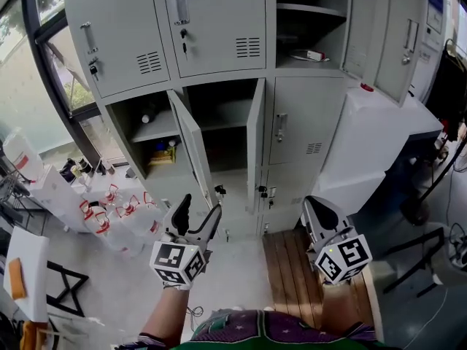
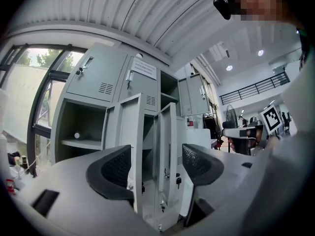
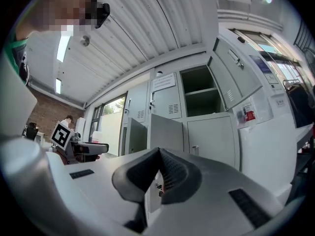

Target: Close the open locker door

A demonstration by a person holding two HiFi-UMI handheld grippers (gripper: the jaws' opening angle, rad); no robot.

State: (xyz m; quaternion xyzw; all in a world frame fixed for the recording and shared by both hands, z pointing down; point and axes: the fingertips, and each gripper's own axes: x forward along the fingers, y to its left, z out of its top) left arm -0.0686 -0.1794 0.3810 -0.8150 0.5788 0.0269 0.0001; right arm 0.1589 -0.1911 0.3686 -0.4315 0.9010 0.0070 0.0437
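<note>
Grey lockers (image 1: 219, 35) fill the wall; the open door (image 1: 192, 152) juts out mid-height. Likely light, stiff sheet metal: push its free edge. Left hand-held gripper (image 1: 201, 204) gapes empty; right hand-held gripper (image 1: 314, 206) is closed.

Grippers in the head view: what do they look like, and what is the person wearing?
Both the left gripper and the right gripper have light grey bodies, black curved fingers with ribbed pads, and a white cube with black square markers. The person wears a dark purple top with green trim.
</note>
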